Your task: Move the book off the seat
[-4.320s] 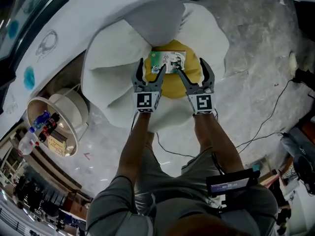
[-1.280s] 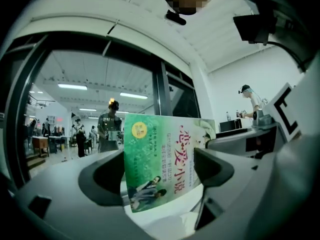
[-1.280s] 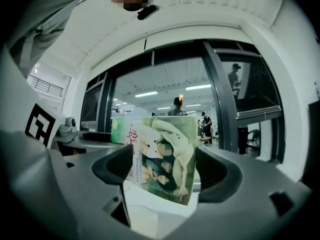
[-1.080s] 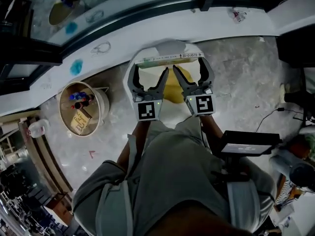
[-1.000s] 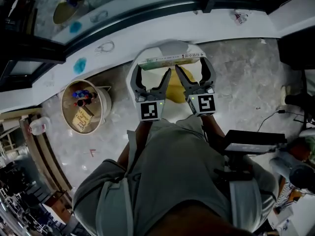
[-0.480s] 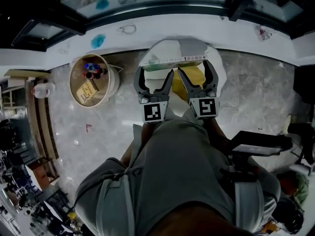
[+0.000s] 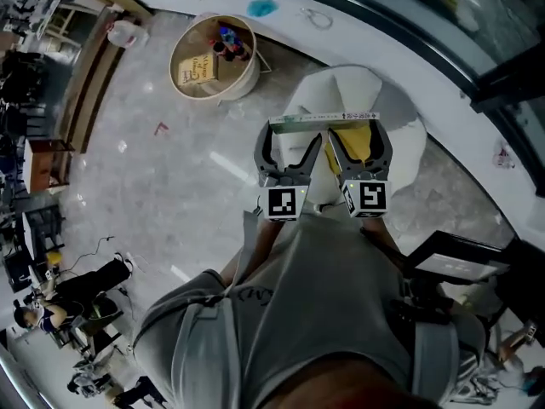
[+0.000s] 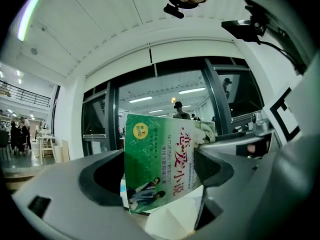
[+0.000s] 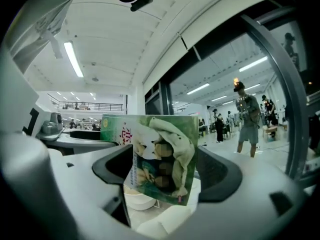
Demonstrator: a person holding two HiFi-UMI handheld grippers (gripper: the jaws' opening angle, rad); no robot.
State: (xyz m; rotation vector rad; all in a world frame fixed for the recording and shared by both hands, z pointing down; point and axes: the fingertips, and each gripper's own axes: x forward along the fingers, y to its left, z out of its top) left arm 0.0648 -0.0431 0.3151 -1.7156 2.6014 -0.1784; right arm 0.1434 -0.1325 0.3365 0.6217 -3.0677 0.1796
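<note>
From above, the book (image 7: 324, 118) shows edge-on, lying straight across the tips of both tools. The left gripper (image 7: 294, 138) and the right gripper (image 7: 356, 136) are side by side, each with its jaws spread wide. Neither has closed on the book. It looks pressed endways between the two outer jaws, probably because it is too wide for one tool to span. The white seat (image 7: 407, 135) with its yellow cushion (image 7: 359, 141) sits below and beyond the tips. The book seems lifted clear of it, though from this angle I can't be sure how far. A round basket (image 7: 245, 73) stands well off past the left gripper's outer side.

Along the left gripper, the green cover faces the camera and is tilted a little. One edge sits against the outer jaw, and the other edge runs on past the inner jaw.

Along the right gripper it mirrors that, with the far edge of the cover against its outer jaw. Holding it upright and squeezed from both ends is, I'd judge, what stops it slipping, so the two hands must keep their spacing.
</note>
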